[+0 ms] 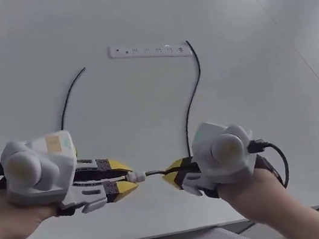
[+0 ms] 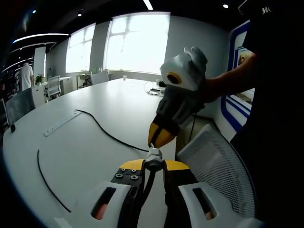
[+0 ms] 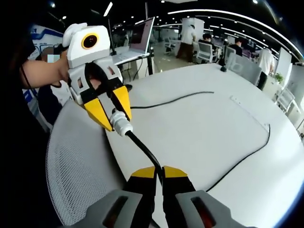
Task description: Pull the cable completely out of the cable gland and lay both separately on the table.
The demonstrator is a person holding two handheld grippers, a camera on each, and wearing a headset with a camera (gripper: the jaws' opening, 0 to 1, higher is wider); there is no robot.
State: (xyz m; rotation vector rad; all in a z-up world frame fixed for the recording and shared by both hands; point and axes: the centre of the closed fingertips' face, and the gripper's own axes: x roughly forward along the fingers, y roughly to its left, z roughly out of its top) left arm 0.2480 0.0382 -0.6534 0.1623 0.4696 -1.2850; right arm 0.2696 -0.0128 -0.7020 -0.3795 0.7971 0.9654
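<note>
A big white table [image 1: 251, 79] is sitting in a large office. Bright daylight is pouring in through tall windows [image 2: 135, 42]. Long lights [image 3: 213, 10] are glowing on the dark ceiling. A gray mesh chair [image 2: 218, 161] is standing by the table. Far off, people [image 3: 266, 59] are sitting and standing at desks.

White gland [image 3: 121, 124] seemingly threaded on black cable [image 3: 142, 148].

The left gripper [image 1: 131, 179] and right gripper [image 1: 167, 174] share 1 design: rounded pale grey housing, black jaw plates (small screws [image 2: 124, 175] dot them), yellow tips, a black lead [image 1: 281, 160] at the rear. The person wears a black top [image 2: 278, 71].
</note>
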